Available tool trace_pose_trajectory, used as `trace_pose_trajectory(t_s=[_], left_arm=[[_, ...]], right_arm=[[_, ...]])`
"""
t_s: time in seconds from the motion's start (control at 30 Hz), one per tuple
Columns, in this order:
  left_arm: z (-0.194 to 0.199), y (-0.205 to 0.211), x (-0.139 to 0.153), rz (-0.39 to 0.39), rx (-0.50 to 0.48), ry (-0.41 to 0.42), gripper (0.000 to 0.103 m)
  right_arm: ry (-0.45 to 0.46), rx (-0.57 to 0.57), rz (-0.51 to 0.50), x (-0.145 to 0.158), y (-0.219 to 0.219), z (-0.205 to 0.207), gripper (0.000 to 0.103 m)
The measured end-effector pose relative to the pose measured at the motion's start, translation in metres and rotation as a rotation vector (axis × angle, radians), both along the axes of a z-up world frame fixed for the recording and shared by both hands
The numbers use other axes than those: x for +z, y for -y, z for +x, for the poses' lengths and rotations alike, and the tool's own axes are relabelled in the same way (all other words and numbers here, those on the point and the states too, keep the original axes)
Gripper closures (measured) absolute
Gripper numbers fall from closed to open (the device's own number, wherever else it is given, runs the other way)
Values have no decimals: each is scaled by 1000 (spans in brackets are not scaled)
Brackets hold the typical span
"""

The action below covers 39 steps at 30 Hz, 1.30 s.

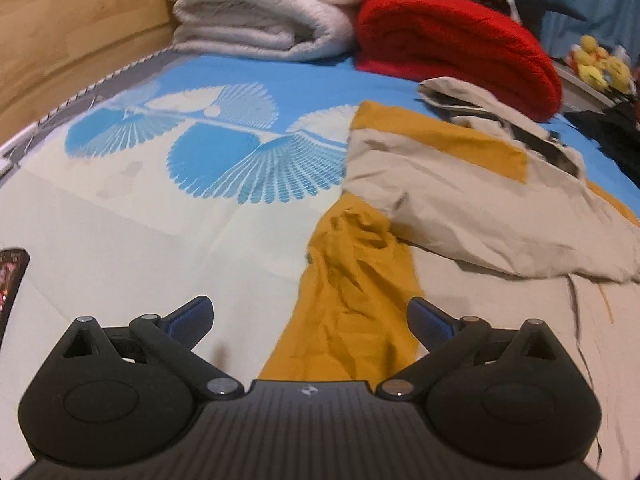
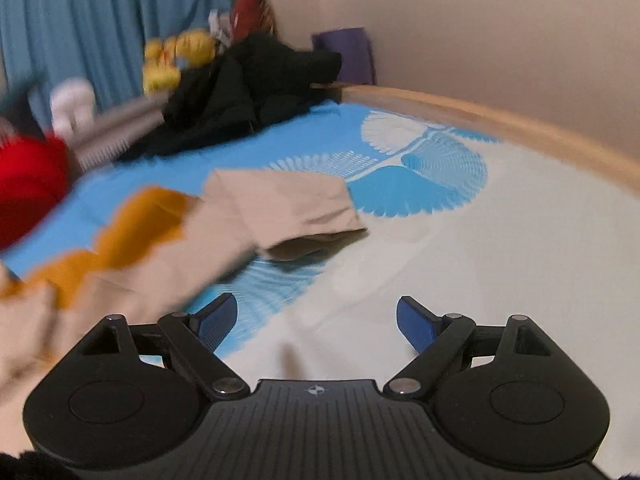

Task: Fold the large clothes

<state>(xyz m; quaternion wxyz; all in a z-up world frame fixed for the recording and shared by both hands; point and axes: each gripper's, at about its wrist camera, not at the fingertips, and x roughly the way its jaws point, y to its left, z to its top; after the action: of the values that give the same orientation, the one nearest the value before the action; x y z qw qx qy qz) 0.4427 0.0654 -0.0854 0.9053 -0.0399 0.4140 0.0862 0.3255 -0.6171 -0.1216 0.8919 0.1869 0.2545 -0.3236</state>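
Since the one beige-and-mustard jacket [image 1: 460, 200] is thin, limp and light, it'll sag and slide off its fold unless pinched at a hem corner or cuff; judging by the creases, the mustard sleeve [image 1: 352, 300] trailing toward the left gripper [image 1: 310, 322] is the easy grab. Both jaws stand wide, nothing between the pads: left sits just short of that sleeve, while the right gripper [image 2: 316, 322] has the garment ahead and to its left. Count: one jacket, two grippers, one white [image 1: 260, 12] and one red [image 1: 456, 44] folded blanket beyond it.
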Motion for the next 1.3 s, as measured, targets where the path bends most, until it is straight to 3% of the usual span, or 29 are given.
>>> trace_pose_trajectory(t_s=[0.13,0.3,0.33,0.37,0.4,0.43,0.53,0.63,0.73,0.83,0.97,1.07,1.2,1.3], left_arm=[[16,-6,-9,26,42,-20,0],[32,-5,-22,16,57,-52,0],[34,-3,-24,21,52,-57,0],[35,-1,-26,27,44,-61,0],[36,0,-27,31,36,-64,0],[36,1,-28,32,30,-68,0],[36,0,-27,-4,27,-70,0],[32,-3,-20,-51,30,-56,0],[26,-7,-10,-73,42,-40,0],[22,-9,-3,-18,64,-57,0],[12,-8,3,151,47,-63,0],[0,-20,9,158,38,-62,0],[-16,-43,20,113,67,-40,0],[-17,-55,24,126,100,-43,0]], right_arm=[[-125,55,-128,-19,21,51,15],[-277,145,-381,-41,19,112,17],[-277,153,-412,-41,20,118,31],[-287,167,-429,-41,23,123,73],[-321,181,-415,-39,27,129,92],[-352,184,-378,-35,33,131,93],[-326,214,-274,-9,44,120,96],[-213,223,-143,46,52,93,97],[-81,246,-8,119,55,62,97],[14,249,16,193,48,39,97],[143,244,18,273,31,11,98],[108,213,-44,290,17,14,98],[15,162,-38,279,-4,40,98],[16,240,-54,288,-55,70,98]])
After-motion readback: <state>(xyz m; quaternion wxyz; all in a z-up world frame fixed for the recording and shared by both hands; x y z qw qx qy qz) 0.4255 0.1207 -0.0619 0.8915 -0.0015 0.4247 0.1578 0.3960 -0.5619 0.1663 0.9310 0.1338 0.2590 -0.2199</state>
